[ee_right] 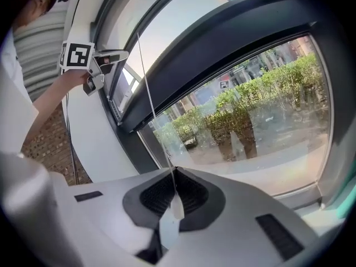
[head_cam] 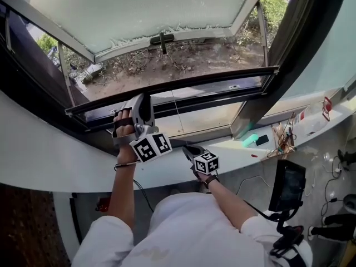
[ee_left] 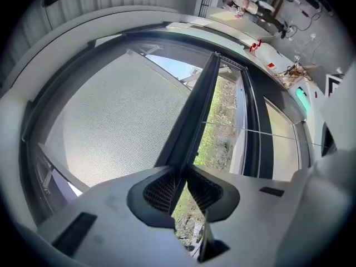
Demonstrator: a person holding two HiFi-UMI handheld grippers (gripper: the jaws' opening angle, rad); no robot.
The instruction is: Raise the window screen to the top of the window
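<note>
The window screen's dark bottom rail (head_cam: pixel 222 78) runs across the window opening, above the sill. In the left gripper view its grey mesh (ee_left: pixel 117 121) spreads to one side of the rail (ee_left: pixel 197 104). My left gripper (head_cam: pixel 141 97) reaches level to the rail's left part, and its jaws (ee_left: pixel 181 174) are shut on the rail's edge. A thin pull cord (head_cam: pixel 176 115) hangs from the rail's middle. My right gripper (head_cam: pixel 187 147) sits lower, near the sill, shut (ee_right: pixel 174 174) on the cord (ee_right: pixel 150 93) and its white end tab (ee_right: pixel 175 207). The left gripper (ee_right: pixel 103 60) also shows at the right gripper view's upper left.
A glass pane (head_cam: pixel 139 10) with a black handle (head_cam: pixel 162 39) is swung outward above bare ground and shrubs. The white sill (head_cam: pixel 72 166) curves round; at its right lie a teal object (head_cam: pixel 250 139) and loose wires (head_cam: pixel 283 138). A dark screen on a stand (head_cam: pixel 286 185) is at lower right.
</note>
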